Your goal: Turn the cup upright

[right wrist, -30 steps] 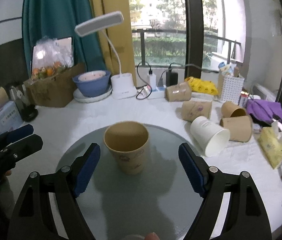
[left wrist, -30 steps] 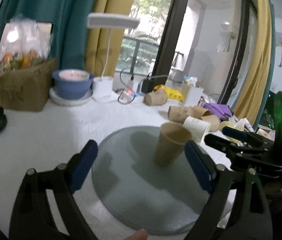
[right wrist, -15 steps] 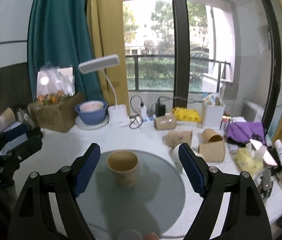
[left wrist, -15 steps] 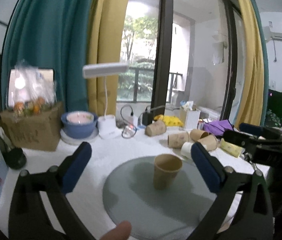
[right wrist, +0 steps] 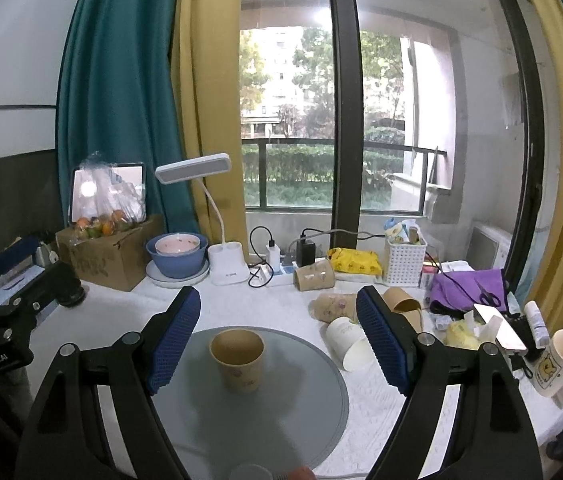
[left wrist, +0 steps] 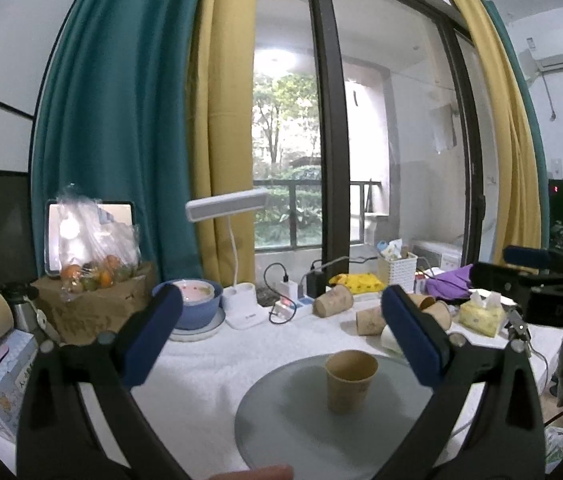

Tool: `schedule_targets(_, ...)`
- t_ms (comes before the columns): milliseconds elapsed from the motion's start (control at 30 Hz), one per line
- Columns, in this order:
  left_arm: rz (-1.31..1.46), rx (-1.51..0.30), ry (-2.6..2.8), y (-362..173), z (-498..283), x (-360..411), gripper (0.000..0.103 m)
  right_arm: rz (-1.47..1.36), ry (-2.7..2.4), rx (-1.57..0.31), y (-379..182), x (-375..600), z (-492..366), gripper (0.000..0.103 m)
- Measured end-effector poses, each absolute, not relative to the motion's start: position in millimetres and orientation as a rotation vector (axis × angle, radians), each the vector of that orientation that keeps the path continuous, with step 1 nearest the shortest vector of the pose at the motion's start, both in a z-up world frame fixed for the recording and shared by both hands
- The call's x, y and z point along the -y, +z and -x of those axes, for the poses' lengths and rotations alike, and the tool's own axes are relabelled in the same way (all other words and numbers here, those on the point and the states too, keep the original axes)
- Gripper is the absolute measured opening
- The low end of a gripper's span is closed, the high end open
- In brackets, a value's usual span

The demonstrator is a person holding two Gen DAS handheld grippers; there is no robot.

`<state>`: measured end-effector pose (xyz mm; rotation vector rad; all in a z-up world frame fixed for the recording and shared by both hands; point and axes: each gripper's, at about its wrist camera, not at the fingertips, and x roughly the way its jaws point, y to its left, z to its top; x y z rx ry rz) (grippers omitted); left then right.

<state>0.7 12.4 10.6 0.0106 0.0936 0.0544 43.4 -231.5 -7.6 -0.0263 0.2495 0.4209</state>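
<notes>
A brown paper cup (left wrist: 350, 381) stands upright, mouth up, on a round grey mat (left wrist: 293, 432); it also shows in the right wrist view (right wrist: 237, 360) on the same mat (right wrist: 281, 412). My left gripper (left wrist: 285, 336) is open and empty, held high above and back from the cup. My right gripper (right wrist: 277, 340) is open and empty, also raised and back from the cup. Each gripper shows at the edge of the other's view.
Several paper cups (right wrist: 333, 306) lie on their sides right of the mat, with a white one (right wrist: 347, 342). A blue bowl (right wrist: 177, 254), desk lamp (right wrist: 225, 264), cardboard box (right wrist: 105, 256), white basket (right wrist: 405, 260), purple cloth (right wrist: 469, 286) and mug (right wrist: 561, 364) crowd the white table (right wrist: 381, 380).
Both grippers have pulled up and back from the cup, which now looks smaller and stays upright on the mat. More of the window and curtains shows.
</notes>
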Motion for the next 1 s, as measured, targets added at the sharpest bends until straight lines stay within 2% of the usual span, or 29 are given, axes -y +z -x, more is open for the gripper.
schedule_targets(1000, 0.029, -0.132, 0.010, 4.1, 3.4, -8.4, 0.101, 0.019, 0.428, -0.261, -15.2, 227.1, -43.0, 0.083)
